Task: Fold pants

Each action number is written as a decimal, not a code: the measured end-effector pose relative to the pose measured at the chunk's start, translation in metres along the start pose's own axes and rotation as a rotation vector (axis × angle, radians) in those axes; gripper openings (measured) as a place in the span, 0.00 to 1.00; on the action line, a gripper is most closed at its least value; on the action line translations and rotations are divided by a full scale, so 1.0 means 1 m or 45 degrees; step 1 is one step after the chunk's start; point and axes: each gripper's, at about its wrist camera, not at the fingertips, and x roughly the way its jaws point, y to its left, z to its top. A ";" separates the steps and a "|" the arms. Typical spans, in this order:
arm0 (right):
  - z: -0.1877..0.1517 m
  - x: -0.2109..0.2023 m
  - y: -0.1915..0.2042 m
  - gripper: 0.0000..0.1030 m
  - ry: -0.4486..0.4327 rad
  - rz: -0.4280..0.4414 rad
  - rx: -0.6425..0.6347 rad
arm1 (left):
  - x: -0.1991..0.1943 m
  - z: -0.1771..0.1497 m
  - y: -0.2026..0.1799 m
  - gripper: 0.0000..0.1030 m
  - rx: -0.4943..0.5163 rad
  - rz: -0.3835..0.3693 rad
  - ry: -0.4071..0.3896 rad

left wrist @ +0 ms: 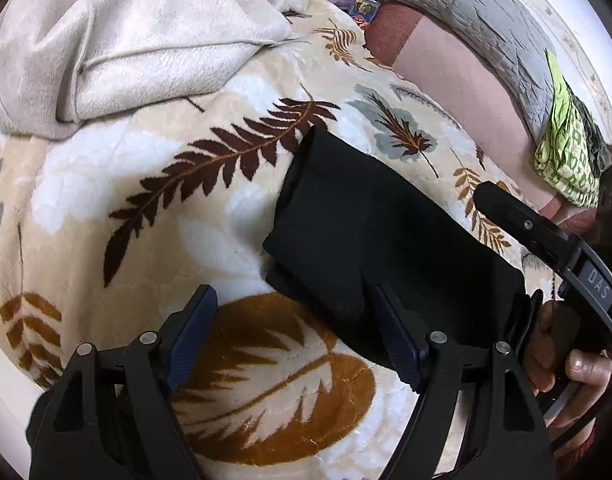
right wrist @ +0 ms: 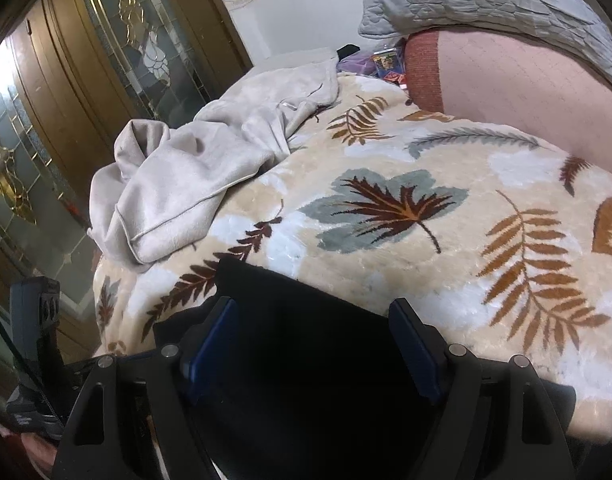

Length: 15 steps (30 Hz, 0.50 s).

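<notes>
Between the wide-spread blue pads of the left gripper (left wrist: pixel 294 332) lies only leaf-printed blanket; its jaws stand well open and hold nothing, the right-hand finger resting against the near edge of the pants (left wrist: pixel 369 232). The right gripper (right wrist: pixel 313 344) is likewise spread wide, hovering directly over the same dark bundle with nothing pinched; in the left wrist view one of its fingers reaches along the bundle's right side.

The pants are already a compact, thick, roughly rectangular black packet lying near the middle of the bed, so I judge the task nearly finished. Doing this step well probably means pressing the top layers flat and squaring the stepped edges on the left side, not regripping, since a pinch could drag the layers apart.

Matte and soft, the black cloth shows little detail. Beneath it the plush blanket (left wrist: pixel 154 216) has a glossy pile with brown, rust and grey fern leaves. A crumpled beige fleece throw (left wrist: pixel 118 48) sits far left, a quilted grey pillow (left wrist: pixel 465 16) far right, with a pink sheet (left wrist: pixel 457 80) below it.
</notes>
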 end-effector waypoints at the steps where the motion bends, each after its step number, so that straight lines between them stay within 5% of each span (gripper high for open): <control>1: 0.001 0.003 0.001 0.77 0.009 -0.001 -0.012 | 0.001 0.000 0.001 0.79 -0.011 -0.008 0.006; 11: 0.020 0.041 0.019 0.77 0.104 0.042 -0.123 | 0.009 -0.001 -0.004 1.00 0.025 -0.072 0.007; 15: 0.022 0.069 0.028 0.77 0.191 0.076 -0.181 | 0.013 0.002 -0.003 1.00 0.006 -0.077 0.008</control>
